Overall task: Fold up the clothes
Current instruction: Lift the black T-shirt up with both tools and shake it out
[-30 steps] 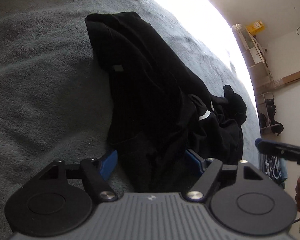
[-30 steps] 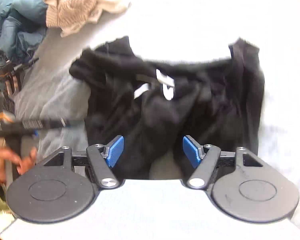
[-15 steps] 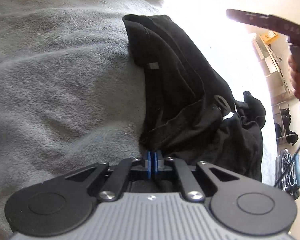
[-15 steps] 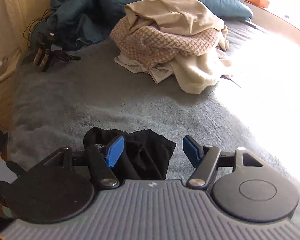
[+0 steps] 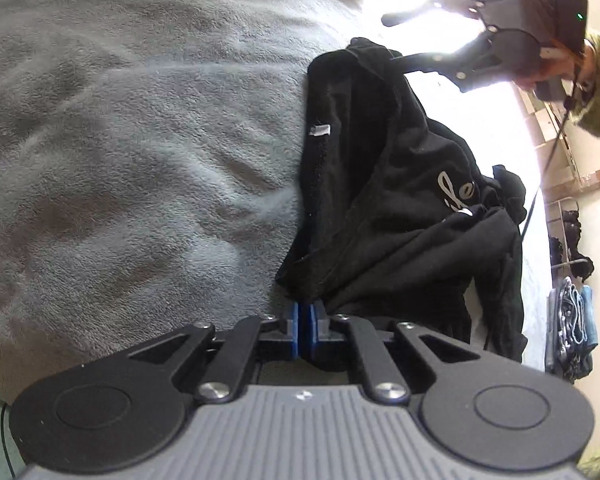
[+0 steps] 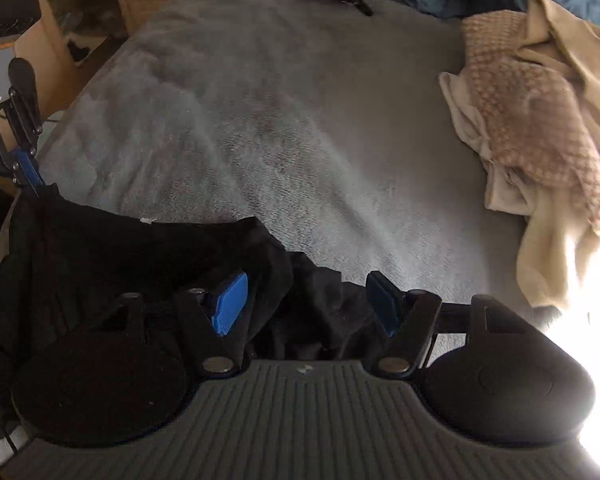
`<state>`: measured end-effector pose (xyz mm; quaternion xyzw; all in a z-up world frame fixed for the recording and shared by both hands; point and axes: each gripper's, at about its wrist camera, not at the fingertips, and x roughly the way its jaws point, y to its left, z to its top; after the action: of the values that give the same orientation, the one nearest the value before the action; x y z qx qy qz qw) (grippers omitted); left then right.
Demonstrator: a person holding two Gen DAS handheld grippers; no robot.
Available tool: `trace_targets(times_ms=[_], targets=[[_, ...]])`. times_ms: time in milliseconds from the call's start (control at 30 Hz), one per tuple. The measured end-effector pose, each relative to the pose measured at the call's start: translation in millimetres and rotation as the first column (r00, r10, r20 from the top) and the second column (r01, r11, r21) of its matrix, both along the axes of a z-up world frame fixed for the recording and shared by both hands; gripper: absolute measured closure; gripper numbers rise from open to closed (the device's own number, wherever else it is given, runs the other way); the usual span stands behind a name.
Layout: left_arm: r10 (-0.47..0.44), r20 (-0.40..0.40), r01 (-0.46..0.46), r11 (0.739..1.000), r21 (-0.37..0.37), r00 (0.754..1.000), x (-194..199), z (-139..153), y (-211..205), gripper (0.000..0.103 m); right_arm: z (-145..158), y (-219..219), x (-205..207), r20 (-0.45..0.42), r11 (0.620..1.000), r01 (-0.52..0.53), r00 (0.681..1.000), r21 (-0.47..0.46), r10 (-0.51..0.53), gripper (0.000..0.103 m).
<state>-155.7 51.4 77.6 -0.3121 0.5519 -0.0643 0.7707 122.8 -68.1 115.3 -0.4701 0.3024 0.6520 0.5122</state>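
A black garment (image 5: 384, 216), rumpled, with pale script lettering and a small white tag, lies on the grey fleece blanket (image 5: 132, 152). In the left wrist view its long axis runs from bottom centre to upper right. The left gripper (image 5: 305, 326) pinches its near corner, jaws just easing open. The right gripper (image 6: 304, 300) stands wide over the far end, cloth loose between unpressed pads.
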Motion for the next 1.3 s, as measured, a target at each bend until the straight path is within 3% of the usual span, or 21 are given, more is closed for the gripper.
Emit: trace_targets(times_ms=[67,200,400,533,633,700,733,800,833,1000,1133,1300], targets=[[0.006,0.006,-0.006,1.0,-0.031,1.0,3,-4,1,0.079,-10,14,-4,-0.004,0.992,-0.103,0.995,-0.067,0.103,0.037],[0.021,0.027,-0.018,0.995,-0.098,0.999,5,-9,8,0.055,-20,38,-15,-0.069,0.939,-0.291,0.957,-0.183,0.283,0.037],[-0.018,0.019,0.021,0.991,-0.131,1.0,10,-24,11,0.052,-35,74,-26,-0.236,0.875,-0.397,0.911,-0.276,0.339,0.037],[-0.037,0.027,0.041,0.988,-0.148,0.999,12,-27,14,0.053,-57,82,-33,-0.264,0.838,-0.405,0.908,-0.365,0.324,0.039],[-0.041,0.021,0.044,0.987,-0.157,0.999,16,-30,16,0.058,-59,81,-41,-0.266,0.828,-0.409,0.907,-0.383,0.326,0.058],[-0.032,0.011,0.033,0.986,-0.162,0.999,19,-33,18,0.067,-50,78,-43,-0.254,0.857,-0.369,0.923,-0.359,0.291,0.086],[-0.028,0.006,0.029,0.986,-0.163,1.0,20,-34,19,0.07,-43,75,-43,-0.254,0.876,-0.338,0.932,-0.344,0.259,0.092],[-0.029,-0.003,0.029,0.989,-0.142,1.0,23,-35,20,0.086,-31,69,-43,-0.253,0.908,-0.275,0.947,-0.315,0.199,0.096],[-0.031,-0.004,0.031,0.991,-0.128,1.0,24,-34,20,0.09,-23,64,-44,-0.243,0.923,-0.242,0.955,-0.298,0.172,0.096],[-0.021,0.057,0.024,0.999,-0.046,0.998,28,-8,18,0.095,27,25,-52,-0.163,0.981,0.004,0.986,-0.195,-0.036,0.099],[-0.011,0.16,0.003,0.999,0.053,0.987,30,36,11,0.096,70,-12,-56,-0.111,0.973,0.202,0.97,-0.114,-0.215,0.099],[-0.024,0.288,-0.016,0.991,0.134,0.957,47,98,-14,0.097,126,-70,-66,-0.047,0.91,0.413,0.91,0.037,-0.411,0.099]])
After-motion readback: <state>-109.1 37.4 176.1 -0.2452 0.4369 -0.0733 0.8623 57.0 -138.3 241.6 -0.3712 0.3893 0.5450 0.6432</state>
